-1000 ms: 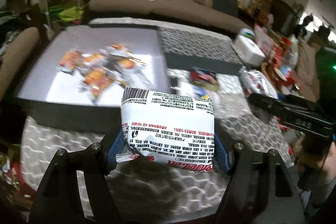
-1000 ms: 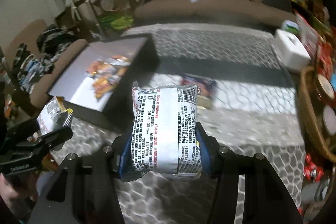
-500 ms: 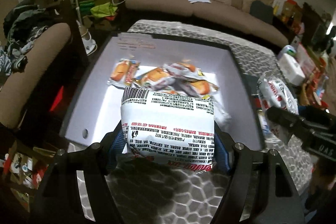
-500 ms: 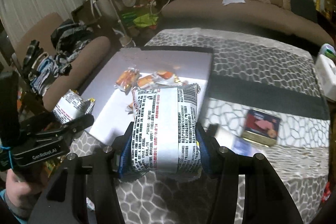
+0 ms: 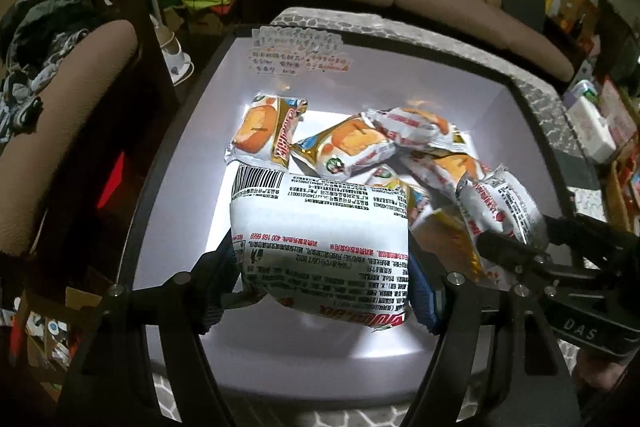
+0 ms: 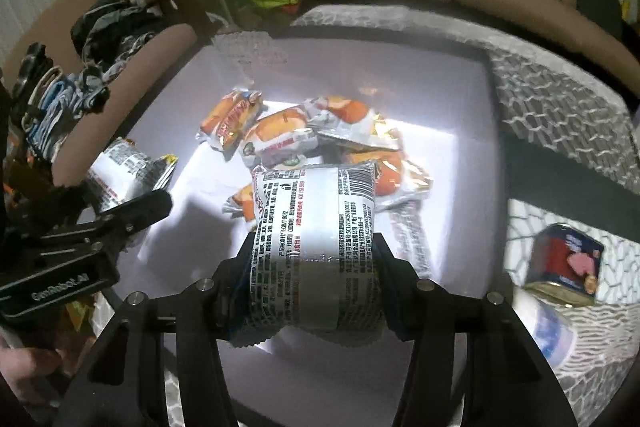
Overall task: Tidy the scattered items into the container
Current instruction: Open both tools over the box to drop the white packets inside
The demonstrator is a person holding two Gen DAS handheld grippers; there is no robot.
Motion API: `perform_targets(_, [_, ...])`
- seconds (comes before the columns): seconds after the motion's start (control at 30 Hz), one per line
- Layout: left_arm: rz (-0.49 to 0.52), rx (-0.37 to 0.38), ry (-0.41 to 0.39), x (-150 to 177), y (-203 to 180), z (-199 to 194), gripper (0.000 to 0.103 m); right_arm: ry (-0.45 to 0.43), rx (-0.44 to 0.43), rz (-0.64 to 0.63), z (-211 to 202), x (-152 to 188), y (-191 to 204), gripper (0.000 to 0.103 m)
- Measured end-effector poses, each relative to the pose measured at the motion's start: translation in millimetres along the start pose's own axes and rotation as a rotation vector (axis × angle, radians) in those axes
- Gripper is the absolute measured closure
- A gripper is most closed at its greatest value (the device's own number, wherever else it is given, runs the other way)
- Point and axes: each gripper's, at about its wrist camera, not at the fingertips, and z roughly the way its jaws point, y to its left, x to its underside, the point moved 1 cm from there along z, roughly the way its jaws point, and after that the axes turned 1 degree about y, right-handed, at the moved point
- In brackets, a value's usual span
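Gripping one white snack packet [image 5: 320,247] each, left jaws and right jaws (second packet [image 6: 316,251]) hang clamped over the container [image 5: 184,131]. Risk: released from this height, either could bounce off the heaped packets [image 5: 360,147]; a tin [image 6: 568,267] waits on the bench.

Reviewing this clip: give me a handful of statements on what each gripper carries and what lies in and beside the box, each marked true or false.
1. The left gripper is clamped on a white snack packet with its barcode side showing. True.
2. The right gripper is empty. False: its jaws pinch a second packet, printed side up.
3. The box already holds several orange-and-white snack packets. True.
4. The box is bare inside. False: besides the packets, a printed label sits on its far inner wall.
5. A red tin lies on the patterned cloth outside the box. True.
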Motion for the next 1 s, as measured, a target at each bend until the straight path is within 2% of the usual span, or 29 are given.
perform_targets(0.2, [0.004, -0.022, 0.018, -7, 7, 14, 0.032, 0.015, 0.024, -0.020, 14, -15, 7, 0.048])
perform_targets(0.43, [-0.021, -0.019, 0.023, -7, 18, 23, 0.030, 0.023, 0.024, -0.020, 20, -16, 10, 0.047])
perform_targets(0.63, [-0.035, -0.018, 0.016, -6, 15, 19, 0.020, 0.031, 0.034, -0.010, 20, -14, 10, 0.045])
perform_targets(0.7, [-0.041, -0.027, 0.010, -6, 16, 16, 0.013, 0.032, 0.031, -0.007, 19, -13, 11, 0.045])
perform_targets(1.0, [-0.073, -0.027, 0.004, -3, 25, 1, 0.013, 0.000, 0.024, -0.007, 1, -14, 17, 0.041])
